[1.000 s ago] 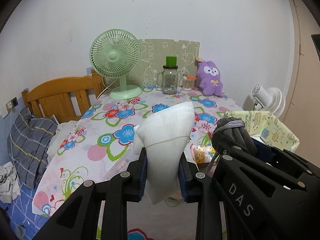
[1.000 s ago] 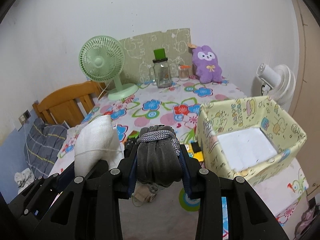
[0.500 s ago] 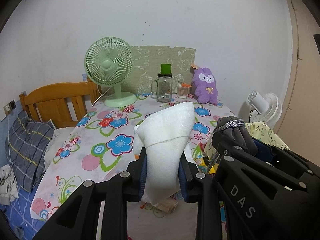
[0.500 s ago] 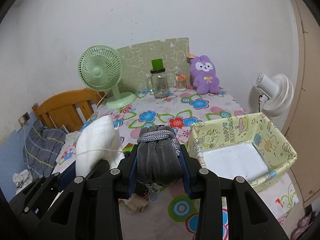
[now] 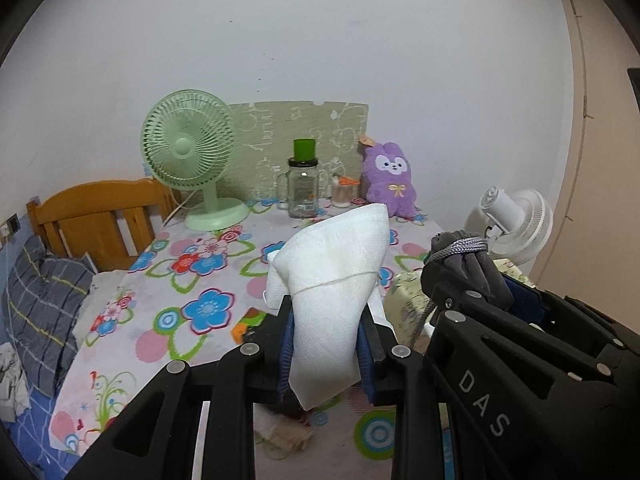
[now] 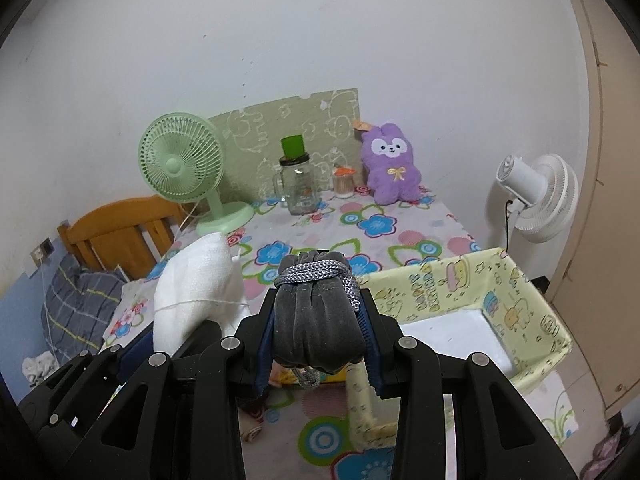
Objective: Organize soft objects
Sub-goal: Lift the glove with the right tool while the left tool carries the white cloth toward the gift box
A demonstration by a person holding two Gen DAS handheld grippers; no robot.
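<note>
The left claw is pinching a white pouch while the right claw is pinching a grey pouch, the box lying at its 2 o'clock.

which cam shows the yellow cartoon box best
The right wrist view: the yellow cartoon-print fabric box shows its open top, walls and white bottom. The left wrist view catches only slivers of it behind the right gripper.

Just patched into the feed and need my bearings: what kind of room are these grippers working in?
Most likely a bedroom at home. A wooden headboard with plaid bedding sits beside a table under a floral tablecloth, where a purple plush toy and a green desk fan stand.
</note>
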